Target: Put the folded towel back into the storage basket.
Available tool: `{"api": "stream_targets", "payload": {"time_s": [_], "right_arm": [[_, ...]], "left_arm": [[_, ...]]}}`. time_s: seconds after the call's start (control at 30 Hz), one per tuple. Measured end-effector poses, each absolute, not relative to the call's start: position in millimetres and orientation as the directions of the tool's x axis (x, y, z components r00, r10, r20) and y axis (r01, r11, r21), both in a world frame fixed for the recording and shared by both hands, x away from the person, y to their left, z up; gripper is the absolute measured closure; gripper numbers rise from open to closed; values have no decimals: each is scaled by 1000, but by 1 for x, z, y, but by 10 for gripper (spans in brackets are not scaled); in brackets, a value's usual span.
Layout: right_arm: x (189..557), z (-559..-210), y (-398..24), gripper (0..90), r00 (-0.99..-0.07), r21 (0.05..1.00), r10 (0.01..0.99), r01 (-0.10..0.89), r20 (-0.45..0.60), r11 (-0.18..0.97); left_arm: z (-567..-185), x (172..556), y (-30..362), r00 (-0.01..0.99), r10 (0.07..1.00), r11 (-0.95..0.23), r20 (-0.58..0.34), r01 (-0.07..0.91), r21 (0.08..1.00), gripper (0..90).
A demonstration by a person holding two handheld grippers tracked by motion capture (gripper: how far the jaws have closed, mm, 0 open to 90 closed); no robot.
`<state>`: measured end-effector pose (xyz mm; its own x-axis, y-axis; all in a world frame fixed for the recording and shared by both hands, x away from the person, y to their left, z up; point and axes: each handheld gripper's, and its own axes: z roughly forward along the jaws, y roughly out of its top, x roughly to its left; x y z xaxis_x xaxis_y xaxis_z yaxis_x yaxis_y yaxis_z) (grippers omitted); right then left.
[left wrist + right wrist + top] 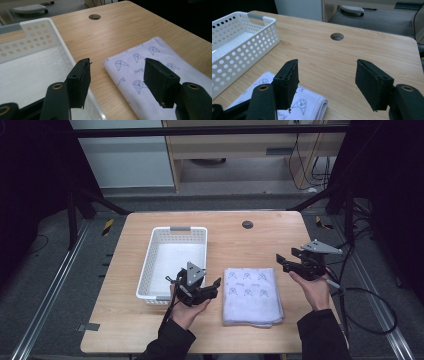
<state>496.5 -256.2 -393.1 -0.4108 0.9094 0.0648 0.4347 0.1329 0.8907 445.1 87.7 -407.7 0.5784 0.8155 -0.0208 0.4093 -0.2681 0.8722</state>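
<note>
High view: a folded towel (252,295) is seen on the tabletop (235,245) just beside a white basket (172,263). The left gripper (212,287) and right gripper (282,261) are held with jaws wide apart, empty. One-layer pinching could unfold it.

bare table (240,250) between basket (150,265) and towel (250,295).

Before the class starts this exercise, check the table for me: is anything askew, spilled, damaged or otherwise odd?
Nothing stands out. The folded towel lies flat and neatly squared on the table, apart from the white basket, which sits upright and holds nothing. The left gripper and the right gripper hang open beside the towel, touching nothing.
</note>
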Motion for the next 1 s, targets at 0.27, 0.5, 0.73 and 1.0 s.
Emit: {"api": "stream_targets", "payload": {"time_s": [0.27,0.5,0.73,1.0], "right_arm": [[501,-400,-252,360,-425,882,904,444,48,162],[504,-413,-251,371,-429,866,902,470,53,172],[504,-423,-251,372,-438,853,898,486,52,188],[503,-438,-250,374,-442,834,895,515,61,197]], "left_arm": [[-415,442,72,591,806,-288,-25,430,856,417],[-426,441,62,599,800,-303,-38,457,836,454],[-436,439,56,608,793,-327,-32,469,820,467],[-448,436,49,609,793,-352,-27,494,795,477]]}}
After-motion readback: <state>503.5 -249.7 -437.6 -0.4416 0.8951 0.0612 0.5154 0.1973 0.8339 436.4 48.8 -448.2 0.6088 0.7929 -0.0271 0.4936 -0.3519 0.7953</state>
